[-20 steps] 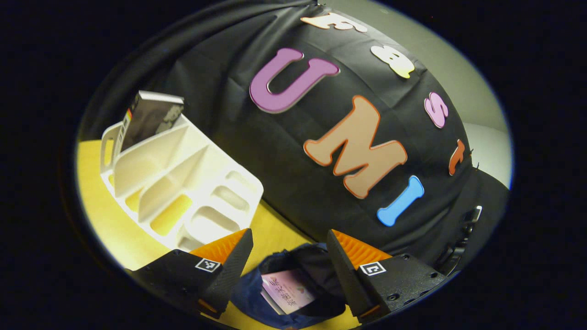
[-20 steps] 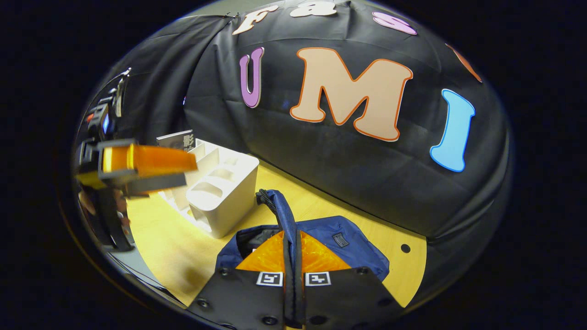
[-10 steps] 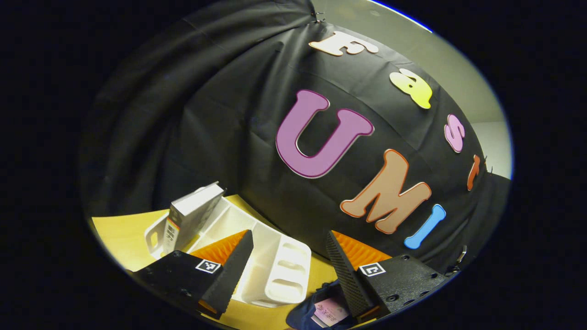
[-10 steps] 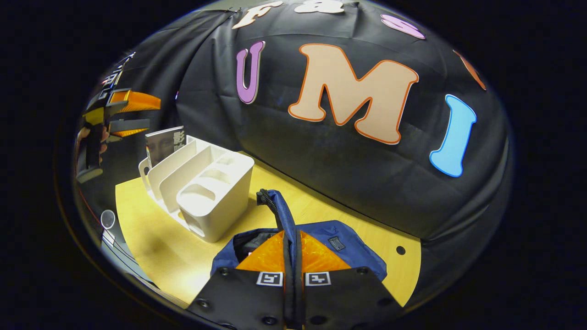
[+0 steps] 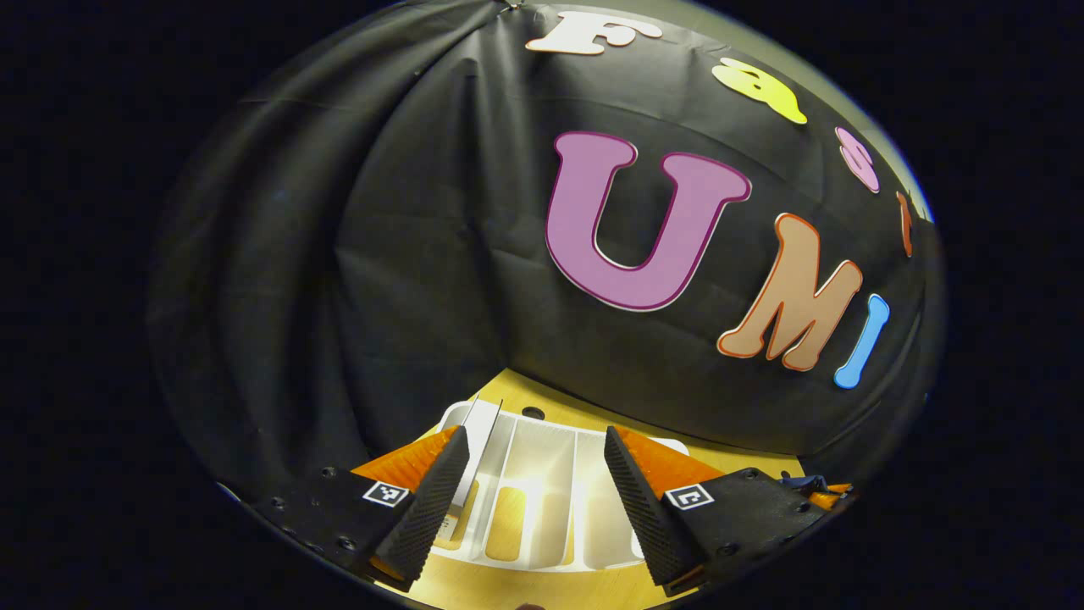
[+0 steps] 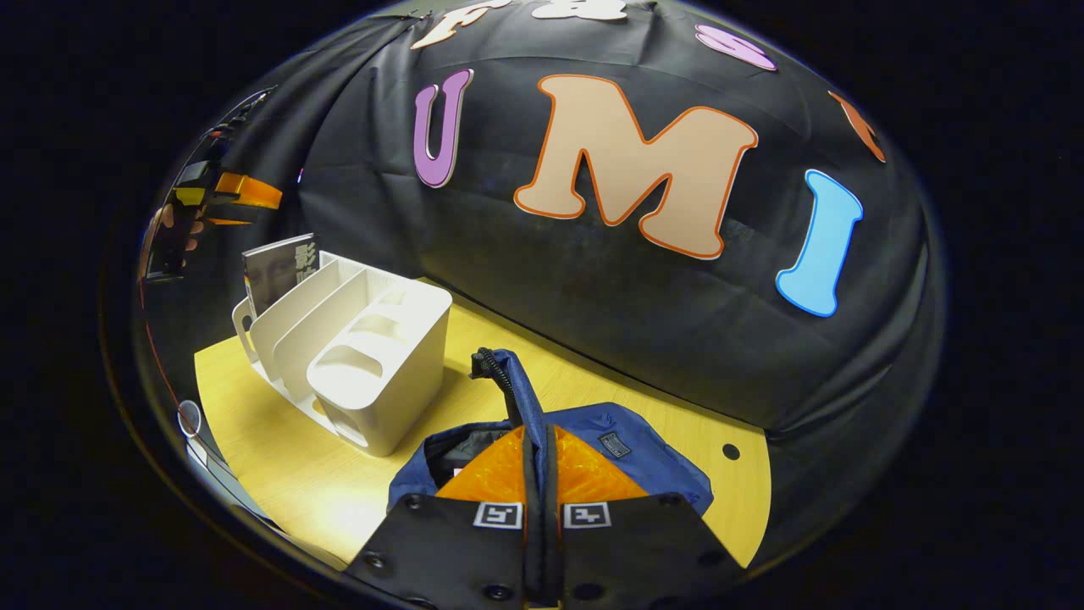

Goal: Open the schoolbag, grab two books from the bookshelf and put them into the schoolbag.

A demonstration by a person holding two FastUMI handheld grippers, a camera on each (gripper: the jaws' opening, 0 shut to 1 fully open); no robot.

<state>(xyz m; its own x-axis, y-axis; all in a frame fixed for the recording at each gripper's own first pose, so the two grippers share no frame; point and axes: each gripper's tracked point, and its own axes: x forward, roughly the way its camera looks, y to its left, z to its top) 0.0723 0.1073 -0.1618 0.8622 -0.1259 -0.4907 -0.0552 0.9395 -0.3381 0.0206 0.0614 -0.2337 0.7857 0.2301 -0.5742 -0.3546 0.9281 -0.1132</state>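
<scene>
Left gripper at bottom of left gripper view, fingers apart, nothing between, above white bookshelf. One book upright in leftmost slot. Right gripper at bottom centre, clamped on blue schoolbag strap. Bookshelf left of bag on yellow table.

Counted: one white bookshelf, one book standing in it, one blue schoolbag, two tongs: left, right.

A yellow wooden table with round holes.
</scene>
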